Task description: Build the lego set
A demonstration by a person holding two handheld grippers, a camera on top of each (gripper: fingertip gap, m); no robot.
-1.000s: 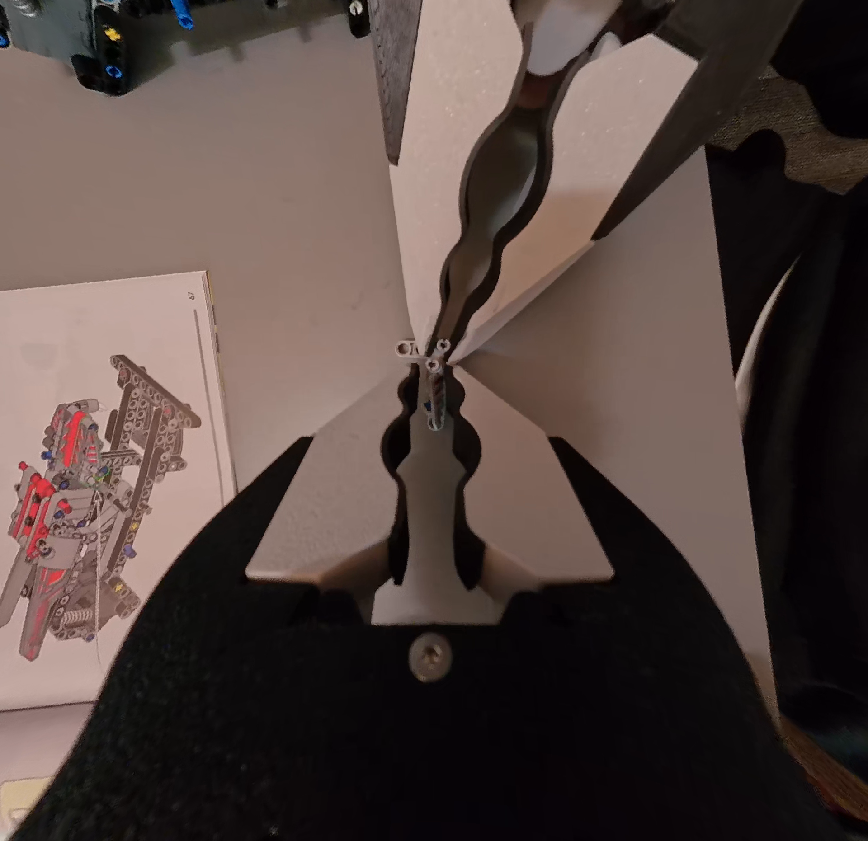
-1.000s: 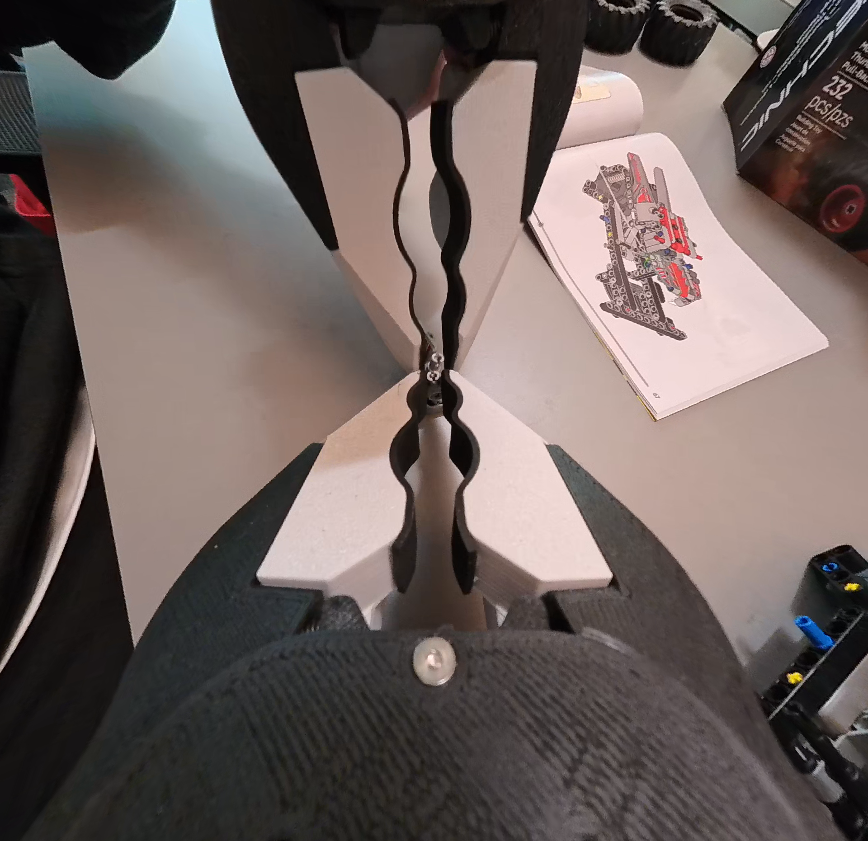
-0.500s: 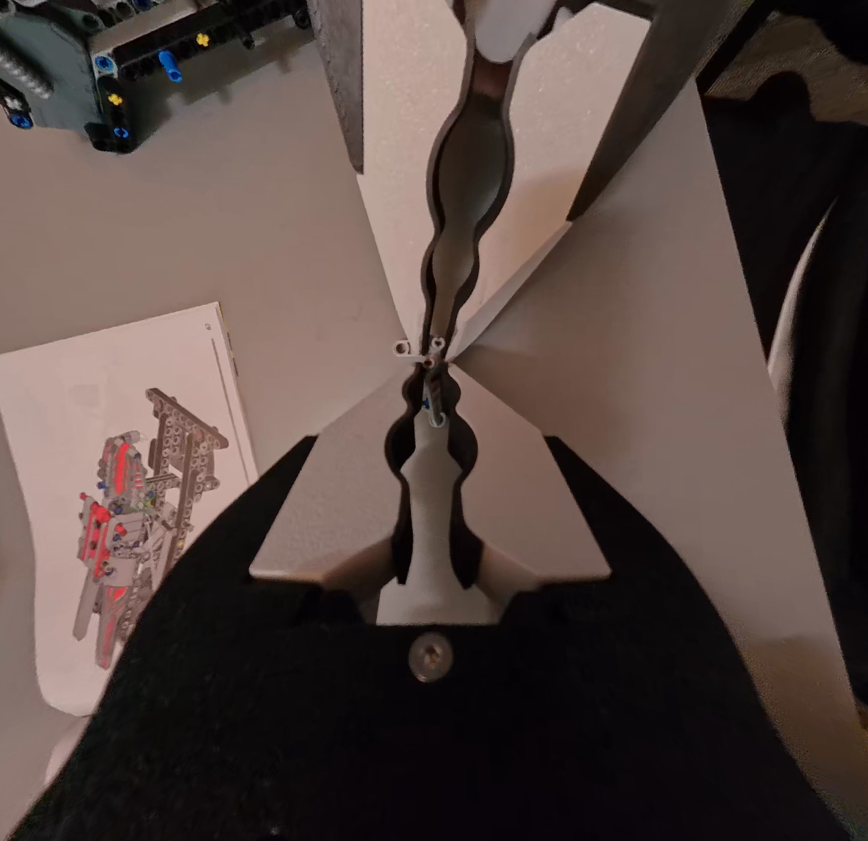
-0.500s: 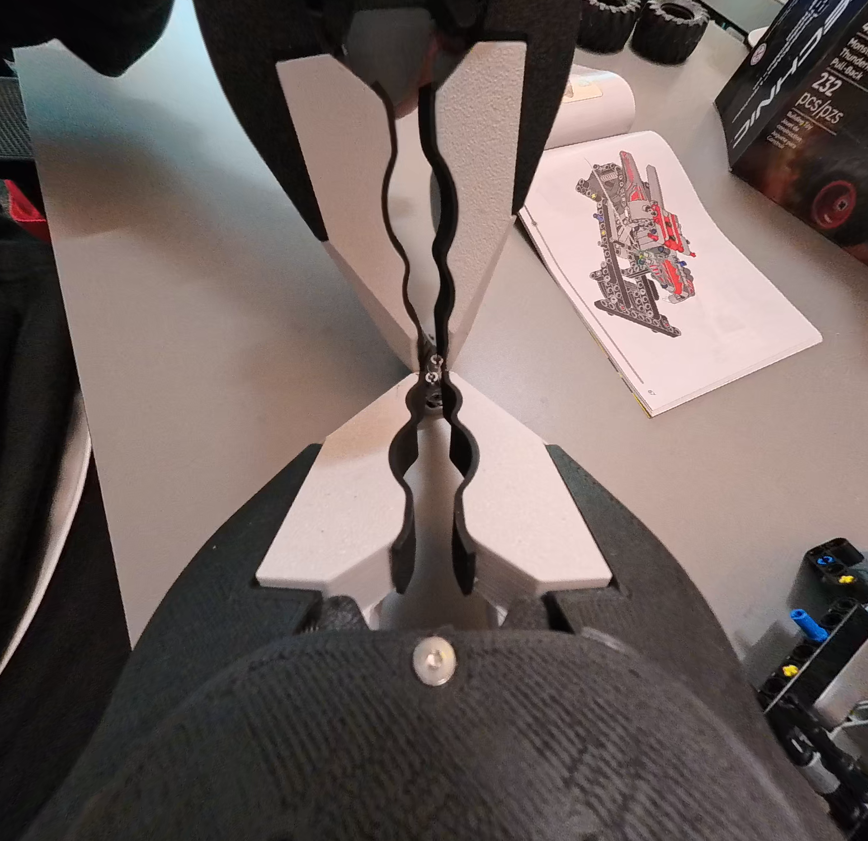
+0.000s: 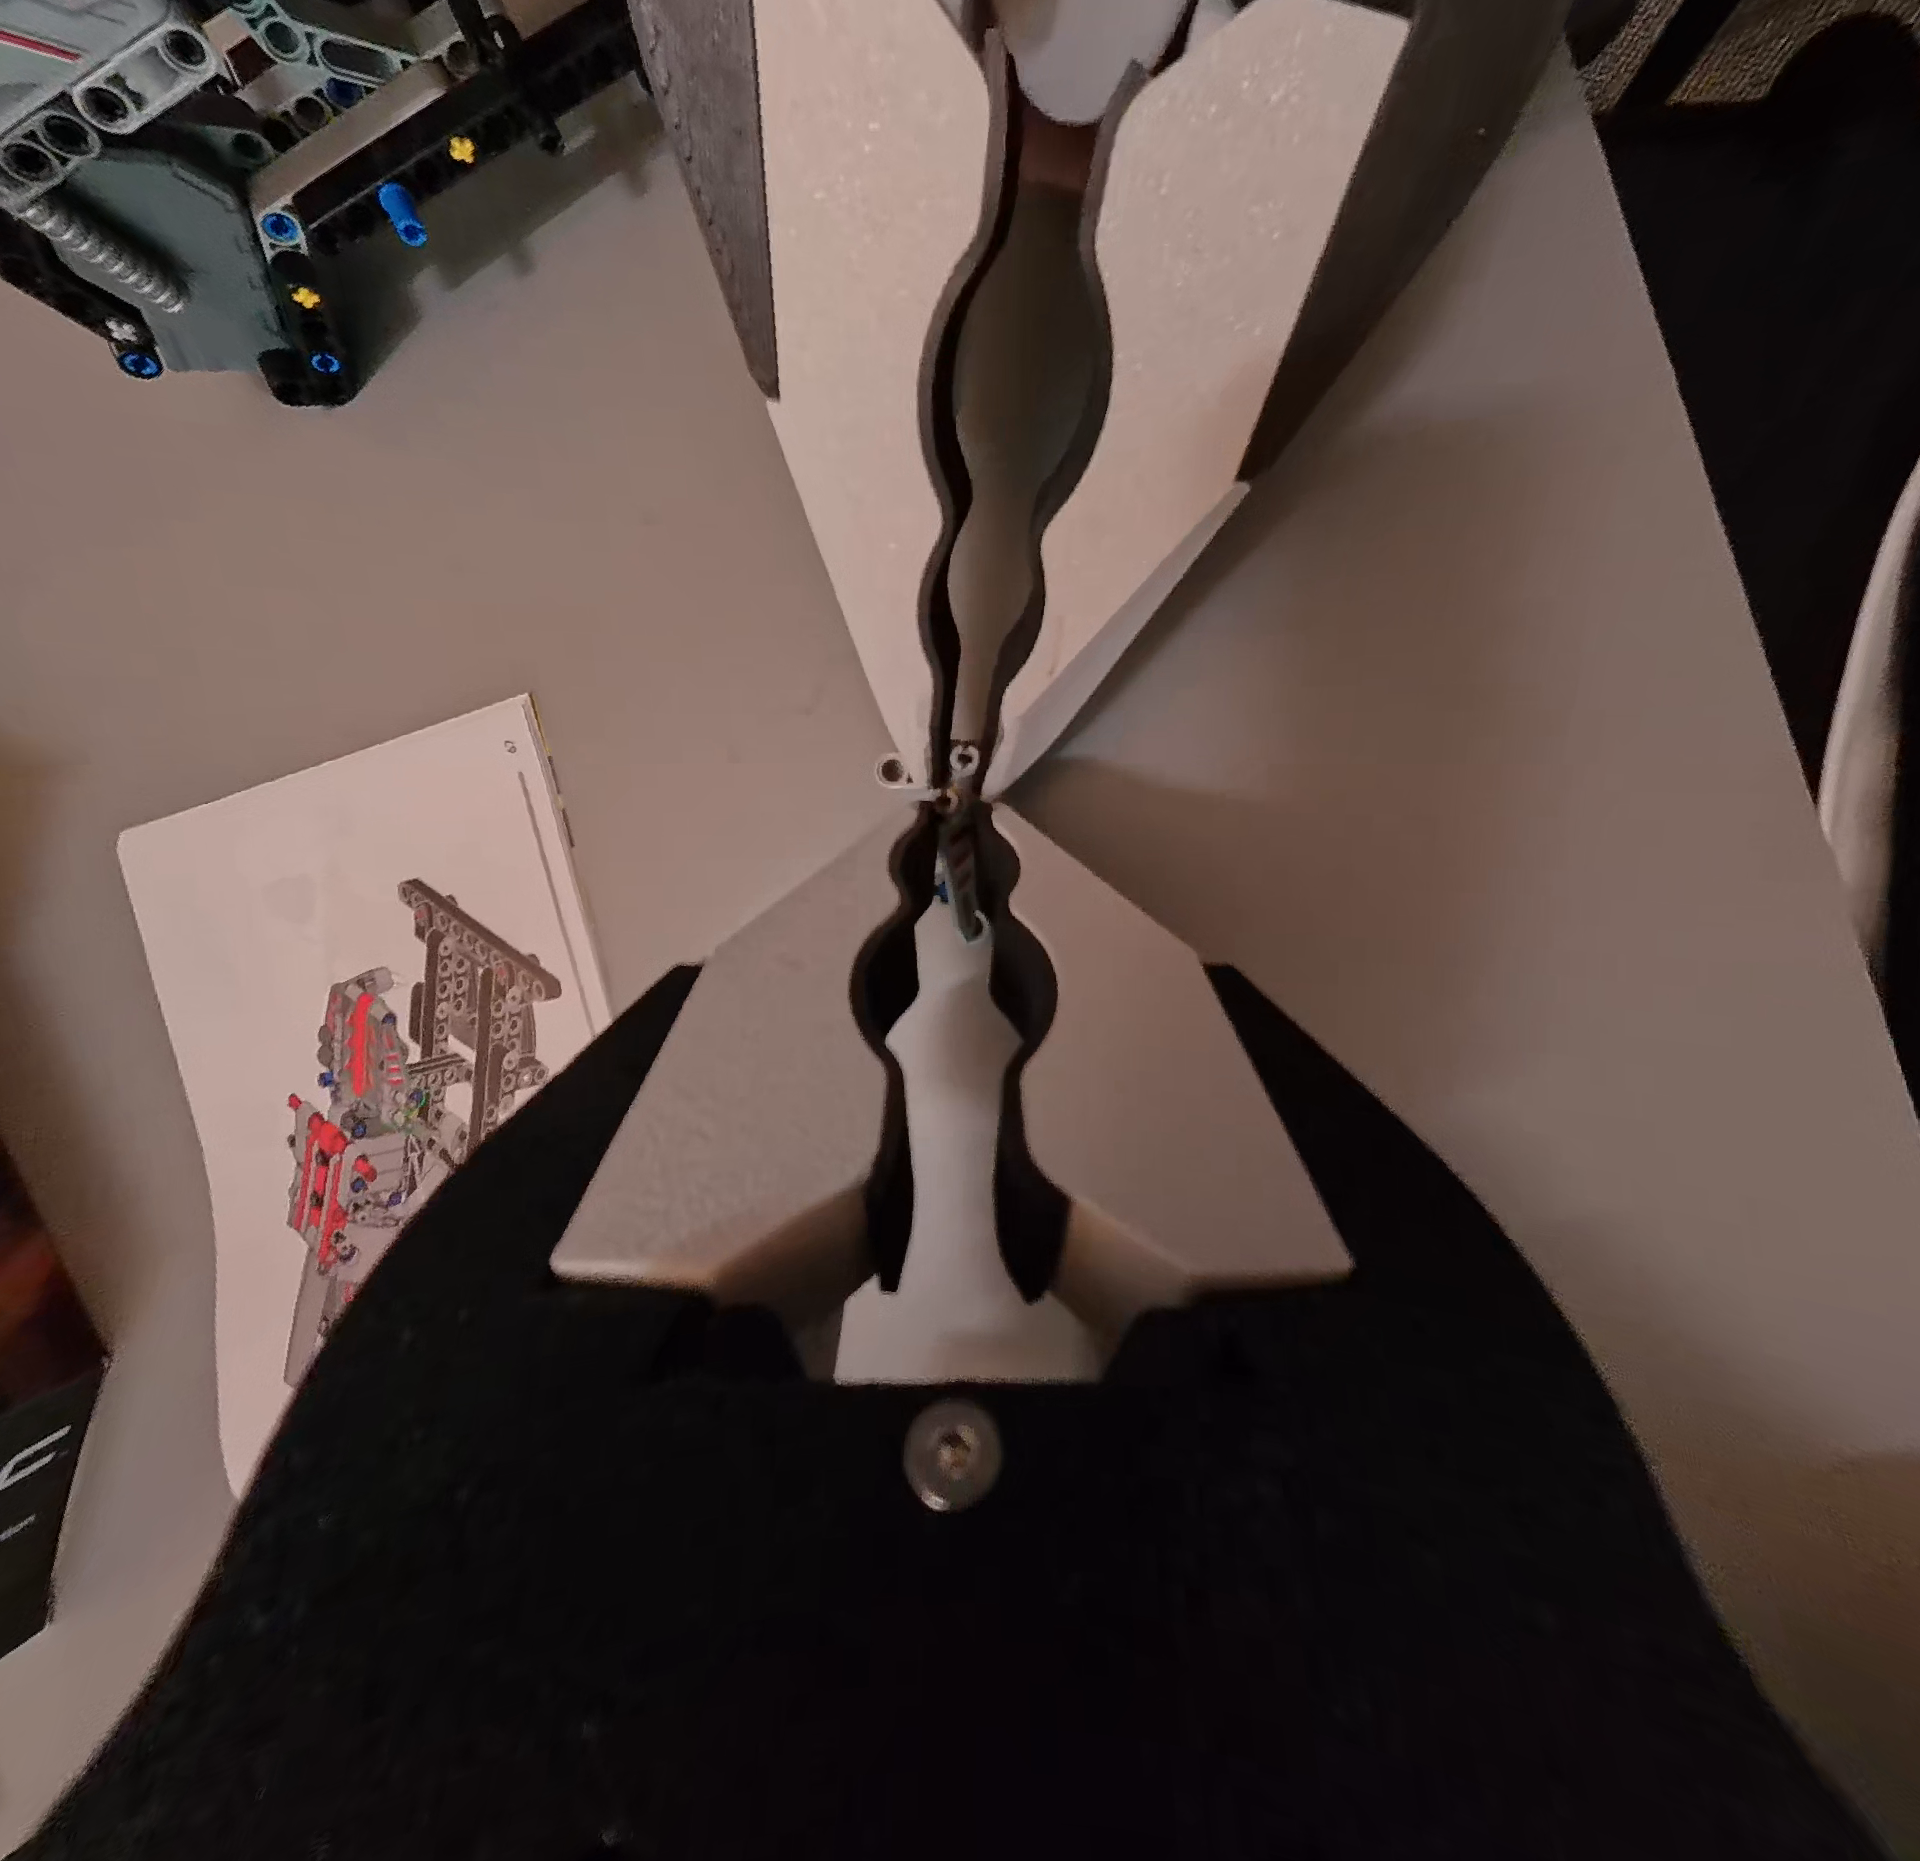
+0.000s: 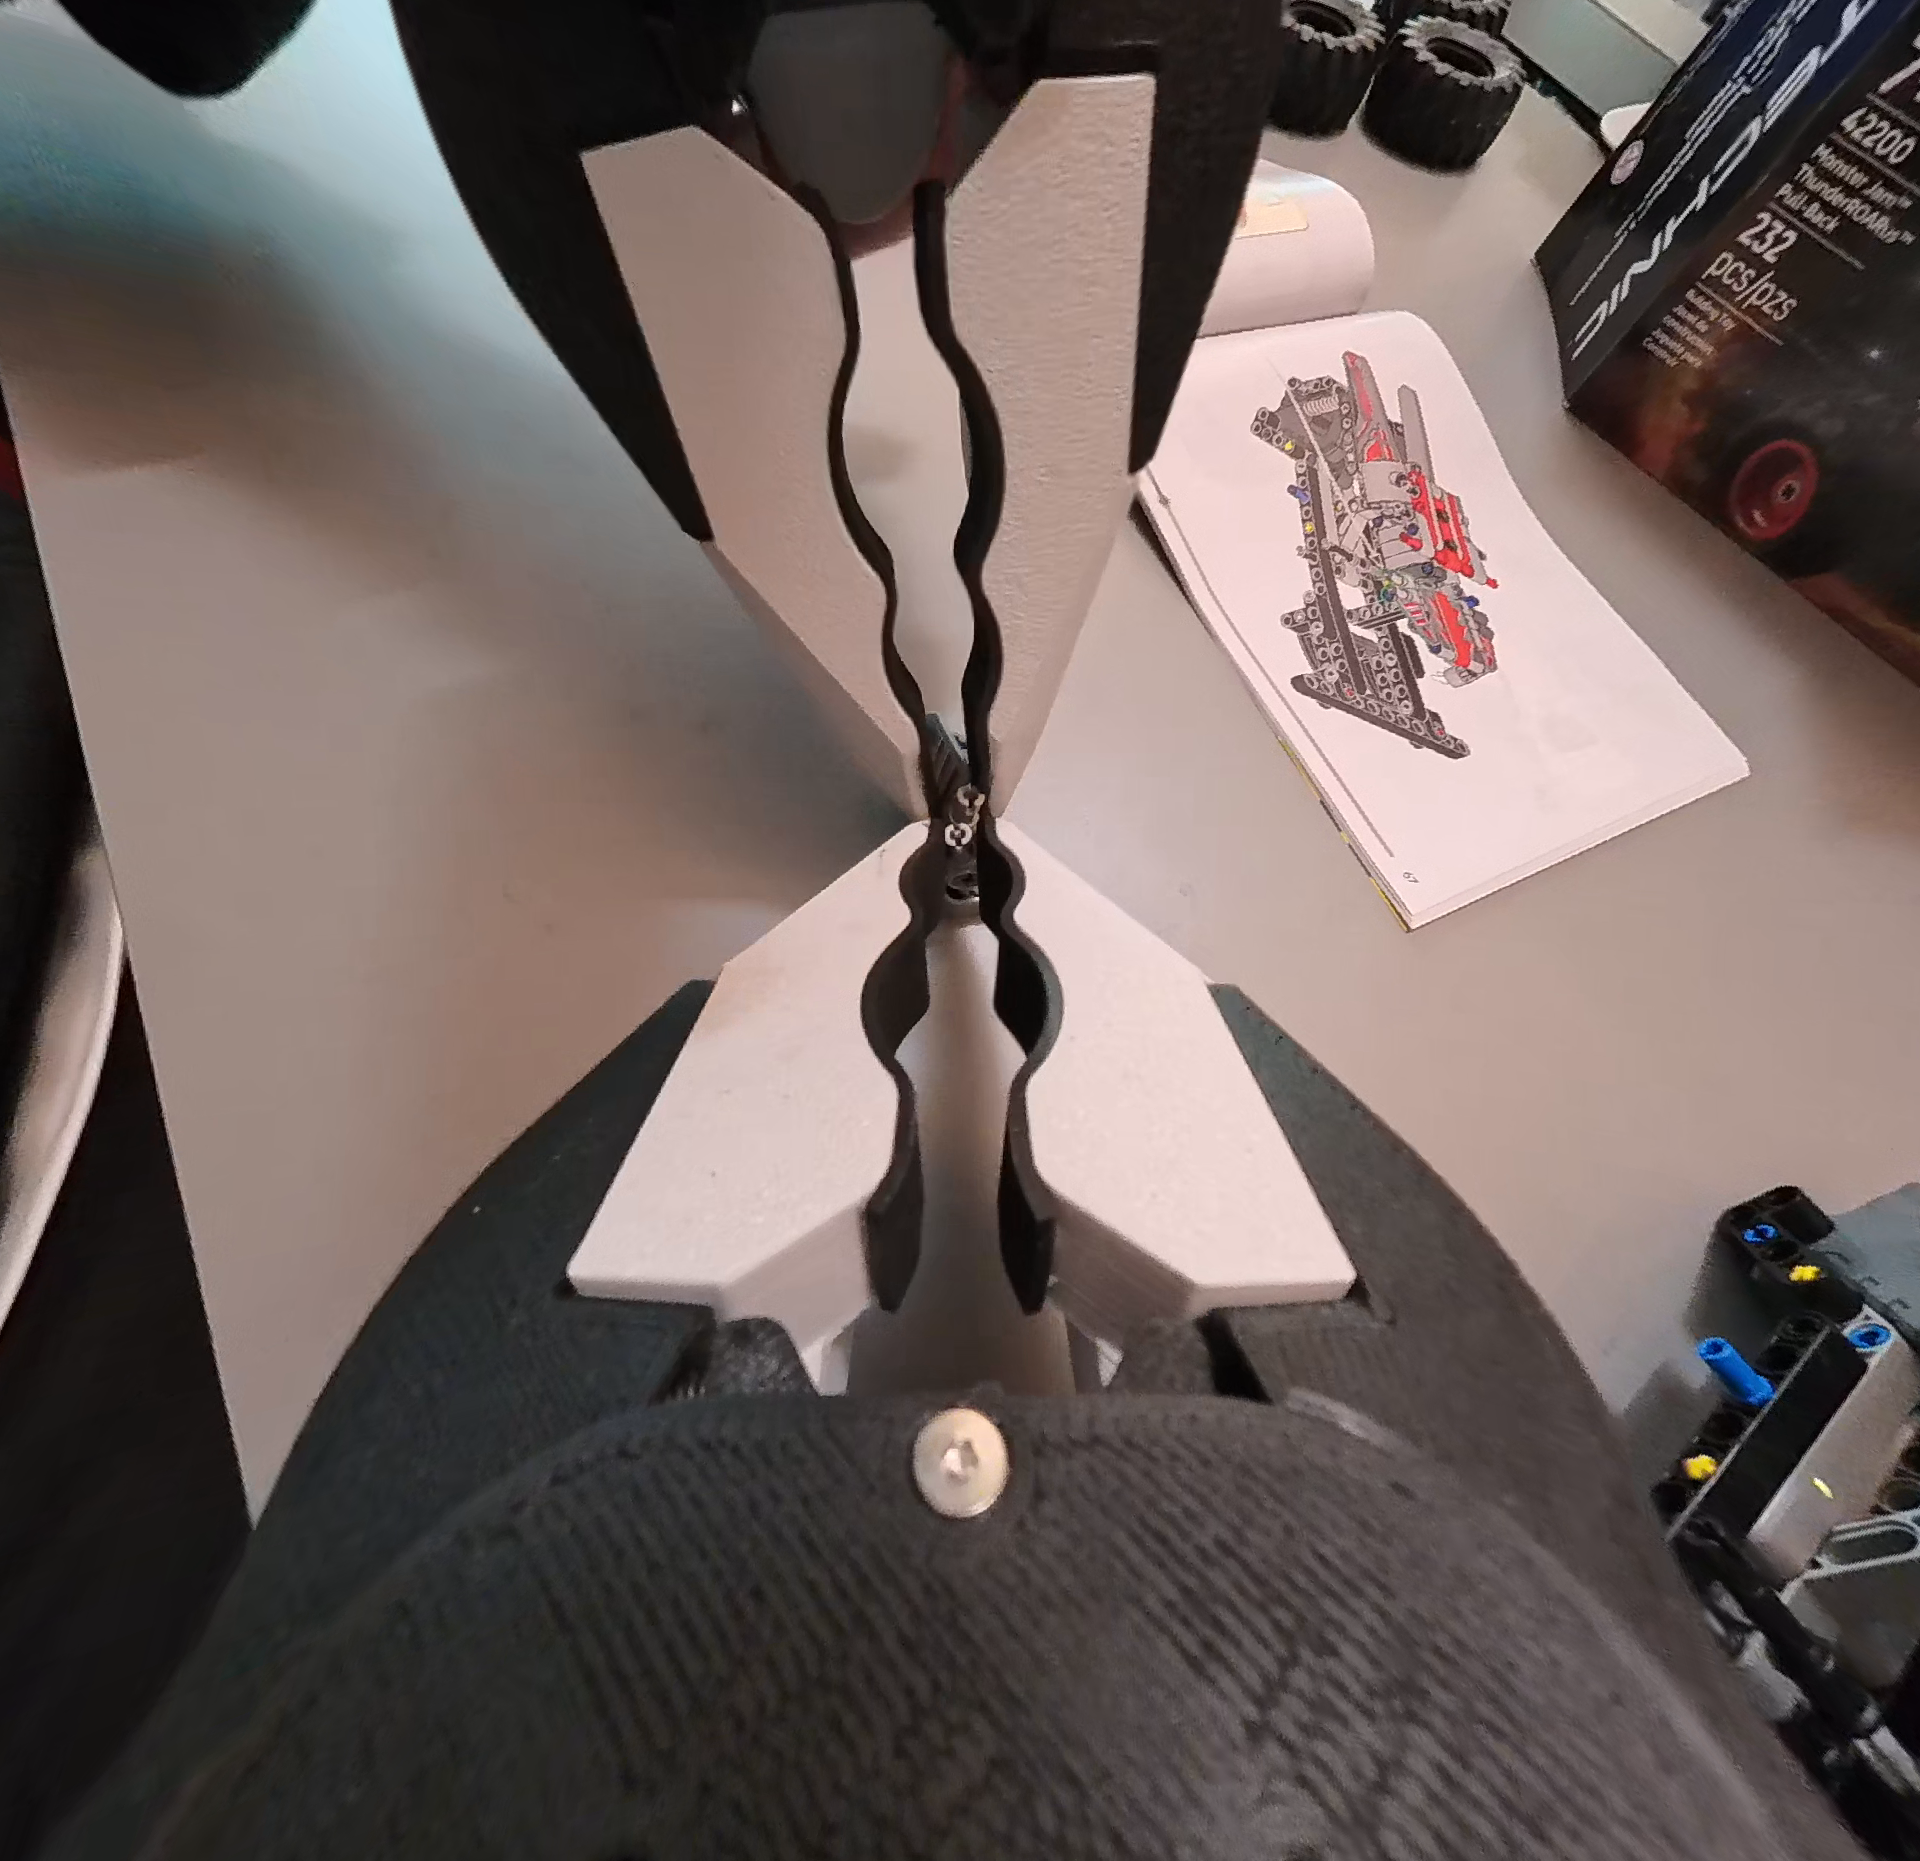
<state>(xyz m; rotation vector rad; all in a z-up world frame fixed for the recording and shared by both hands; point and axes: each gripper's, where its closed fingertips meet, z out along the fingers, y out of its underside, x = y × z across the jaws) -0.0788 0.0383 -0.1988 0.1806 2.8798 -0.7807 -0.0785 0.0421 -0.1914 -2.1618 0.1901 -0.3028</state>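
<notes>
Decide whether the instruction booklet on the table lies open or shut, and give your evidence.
Open. The instruction booklet lies flat on the table, showing an inside page with a coloured build diagram; further pages curl behind it.

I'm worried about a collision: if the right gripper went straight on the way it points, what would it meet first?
The left gripper, tip to tip with the right gripper; both are shut on small lego pieces between them, which would press together first.

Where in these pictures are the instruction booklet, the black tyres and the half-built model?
instruction booklet [image 6: 1475, 606], right wrist view, on the open page beside the printed drawing.
black tyres [image 6: 1444, 97], right wrist view, on the tread of one tyre at the table's far end.
half-built model [image 5: 197, 201], left wrist view, on its grey body.
</notes>
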